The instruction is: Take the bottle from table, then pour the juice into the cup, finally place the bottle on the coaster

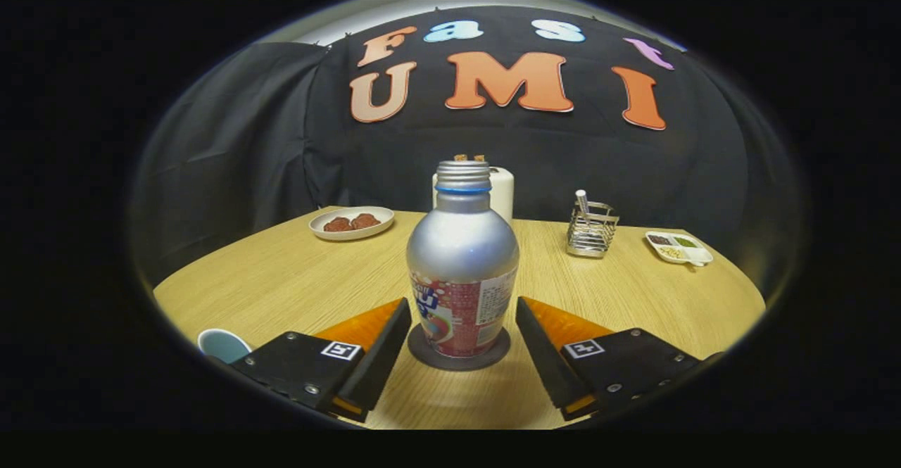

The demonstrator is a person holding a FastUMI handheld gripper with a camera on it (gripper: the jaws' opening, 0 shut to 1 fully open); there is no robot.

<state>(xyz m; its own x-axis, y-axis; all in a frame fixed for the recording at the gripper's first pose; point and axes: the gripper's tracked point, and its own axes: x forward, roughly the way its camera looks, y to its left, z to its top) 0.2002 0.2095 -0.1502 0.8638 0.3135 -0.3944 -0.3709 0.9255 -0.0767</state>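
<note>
Jaws: released, flanking the bottle [462, 264] without touching.
Bottle: silvery metal, upright on round dark coaster [459, 359].
Table [281, 278]: pale woodgrain; cup [222, 345] at 8 o'clock.

1. The gripper [463, 341] points forward and level, seen from just behind its two fingers.
2. Its fingers [383, 355] are spread wide apart, one on each side, with a broad gap between them.
3. Both fingers angle slightly inward toward their tips, so the gap narrows a little going forward.
4. The inner faces of the fingers touch nothing; open space lies beside each.
5. Each finger body carries a small square marker on top, and screws show along the outer edges.
6. The fingertips sit low, close above the table [281, 285].
</note>
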